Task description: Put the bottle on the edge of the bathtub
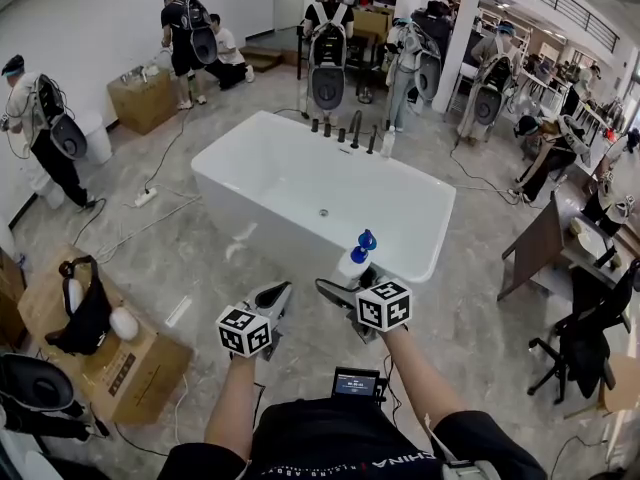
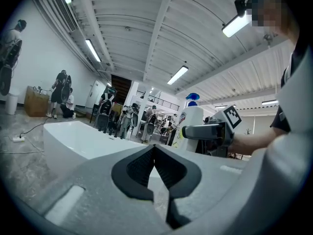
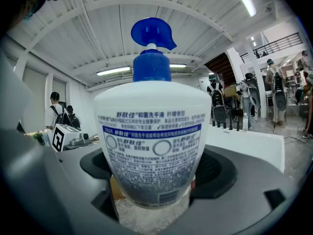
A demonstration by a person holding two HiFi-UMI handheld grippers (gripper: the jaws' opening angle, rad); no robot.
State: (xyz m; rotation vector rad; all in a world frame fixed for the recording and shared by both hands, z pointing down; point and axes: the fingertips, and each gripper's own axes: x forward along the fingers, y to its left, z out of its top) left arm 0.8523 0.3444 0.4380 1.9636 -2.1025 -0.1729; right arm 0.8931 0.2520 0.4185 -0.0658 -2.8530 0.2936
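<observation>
Gripping a rounded white plastic bottle [image 3: 151, 146], blue pump-topped: right hand-held gripper [image 3: 154, 182]; left hand-held gripper [image 2: 155, 153] closed, empty.

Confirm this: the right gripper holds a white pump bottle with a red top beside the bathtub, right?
Wrong colour: the top is blue, as the right gripper view shows. The right gripper does hold the white pump bottle beside the bathtub.

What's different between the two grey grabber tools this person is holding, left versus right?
The grey left gripper has its fingers shut together; the right gripper has its spread wide. The left gripper is empty; the right gripper clamps a white pump bottle with a blue top. Both carry black-and-white marker cubes.
</observation>
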